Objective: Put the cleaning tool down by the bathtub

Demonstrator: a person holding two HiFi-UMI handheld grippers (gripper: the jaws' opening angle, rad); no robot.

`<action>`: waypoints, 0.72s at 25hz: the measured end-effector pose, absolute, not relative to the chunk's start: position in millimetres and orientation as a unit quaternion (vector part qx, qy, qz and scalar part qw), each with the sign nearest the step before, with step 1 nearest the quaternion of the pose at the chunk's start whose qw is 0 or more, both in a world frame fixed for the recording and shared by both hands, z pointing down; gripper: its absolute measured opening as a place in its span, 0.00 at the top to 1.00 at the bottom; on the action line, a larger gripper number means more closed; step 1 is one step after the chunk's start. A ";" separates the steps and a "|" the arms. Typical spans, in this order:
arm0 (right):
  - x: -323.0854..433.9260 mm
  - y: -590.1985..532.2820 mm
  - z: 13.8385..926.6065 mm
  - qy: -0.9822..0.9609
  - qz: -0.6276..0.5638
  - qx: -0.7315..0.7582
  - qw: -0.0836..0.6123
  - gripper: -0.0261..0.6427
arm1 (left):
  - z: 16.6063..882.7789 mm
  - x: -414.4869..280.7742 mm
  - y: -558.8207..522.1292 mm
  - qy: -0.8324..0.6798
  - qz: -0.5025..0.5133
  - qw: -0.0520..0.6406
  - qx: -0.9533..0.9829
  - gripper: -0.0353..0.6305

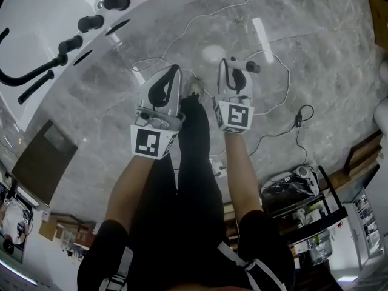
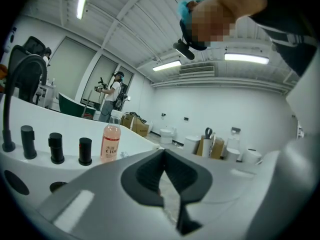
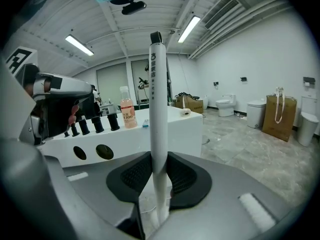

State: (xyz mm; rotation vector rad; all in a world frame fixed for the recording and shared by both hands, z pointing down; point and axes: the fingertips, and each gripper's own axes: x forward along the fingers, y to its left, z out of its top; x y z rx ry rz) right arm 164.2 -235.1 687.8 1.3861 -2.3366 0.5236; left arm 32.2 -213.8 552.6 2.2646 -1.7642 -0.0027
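The cleaning tool (image 3: 158, 109) is a long white handle with a dark cap. It stands upright, and my right gripper (image 3: 159, 176) is shut on its lower part. From the head view, the right gripper (image 1: 233, 65) hangs over the grey marble floor, with the tool's capped end (image 1: 250, 65) poking out beside it. The white bathtub (image 1: 36, 17) lies to the upper left. It shows ahead as a white wall (image 3: 170, 129) in the right gripper view. My left gripper (image 1: 171, 71) is beside the right one. Its jaws (image 2: 165, 184) are shut with nothing in them.
Black taps (image 1: 91, 23) and a pink bottle (image 2: 110, 143) stand on the tub's rim. White cables (image 1: 279, 102) trail over the floor to the right. A rack (image 1: 303, 193) stands at lower right. Toilets (image 3: 226, 105), a paper bag (image 3: 278, 116) and another person (image 2: 111, 96) are farther off.
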 end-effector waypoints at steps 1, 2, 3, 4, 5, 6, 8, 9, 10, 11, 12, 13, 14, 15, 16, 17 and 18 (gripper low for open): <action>163.2 -236.0 693.2 -0.830 0.186 0.490 0.188 0.82 | 557.5 31.0 -215.0 -0.610 0.002 0.137 0.780 0.93; 162.1 -237.5 698.1 -0.831 0.185 0.489 0.188 0.82 | 562.3 29.6 -216.4 -0.613 0.003 0.138 0.778 0.93; 161.2 -239.6 702.8 -0.832 0.182 0.489 0.187 0.82 | 567.3 28.1 -218.0 -0.615 0.004 0.138 0.776 0.93; 160.5 -241.7 708.1 -0.833 0.180 0.489 0.187 0.82 | 572.5 26.9 -219.6 -0.617 0.004 0.139 0.775 0.93; 160.0 -243.2 714.5 -0.833 0.180 0.488 0.189 0.82 | 577.8 25.9 -221.2 -0.618 0.004 0.140 0.774 0.93; 159.2 -244.6 722.1 -0.832 0.181 0.487 0.192 0.82 | 583.2 24.8 -223.0 -0.618 0.004 0.141 0.773 0.93; 156.7 -247.5 739.8 -0.832 0.185 0.483 0.200 0.82 | 594.3 22.5 -227.1 -0.620 0.003 0.141 0.772 0.93; 155.5 -249.4 748.5 -0.833 0.185 0.481 0.203 0.82 | 599.7 21.6 -229.2 -0.620 0.003 0.141 0.772 0.93; 154.3 -251.7 756.1 -0.834 0.182 0.480 0.204 0.82 | 605.0 20.8 -230.8 -0.621 0.003 0.141 0.771 0.93; 152.9 -253.9 762.7 -0.835 0.179 0.479 0.203 0.82 | 610.4 20.0 -231.6 -0.622 0.002 0.141 0.771 0.93; 151.2 -255.0 769.1 -0.836 0.177 0.478 0.203 0.82 | 616.0 19.2 -231.8 -0.622 0.003 0.142 0.770 0.93; 149.4 -255.1 776.1 -0.836 0.177 0.476 0.207 0.82 | 621.4 18.2 -231.9 -0.621 0.005 0.143 0.770 0.93; 147.6 -255.1 783.4 -0.837 0.178 0.473 0.211 0.82 | 625.9 17.1 -232.5 -0.621 0.005 0.144 0.770 0.93; 145.7 -255.4 790.8 -0.838 0.178 0.471 0.213 0.82 | 629.8 15.5 -233.5 -0.622 0.004 0.144 0.770 0.93; 144.0 -256.3 798.0 -0.839 0.177 0.469 0.213 0.82 | 633.4 13.5 -234.4 -0.623 0.003 0.144 0.769 0.93; 142.4 -257.4 805.1 -0.838 0.178 0.468 0.216 0.82 | 636.9 11.2 -235.0 -0.625 0.000 0.143 0.768 0.93; 141.0 -258.7 812.4 -0.838 0.178 0.468 0.218 0.82 | 640.5 8.7 -235.5 -0.627 -0.002 0.142 0.766 0.93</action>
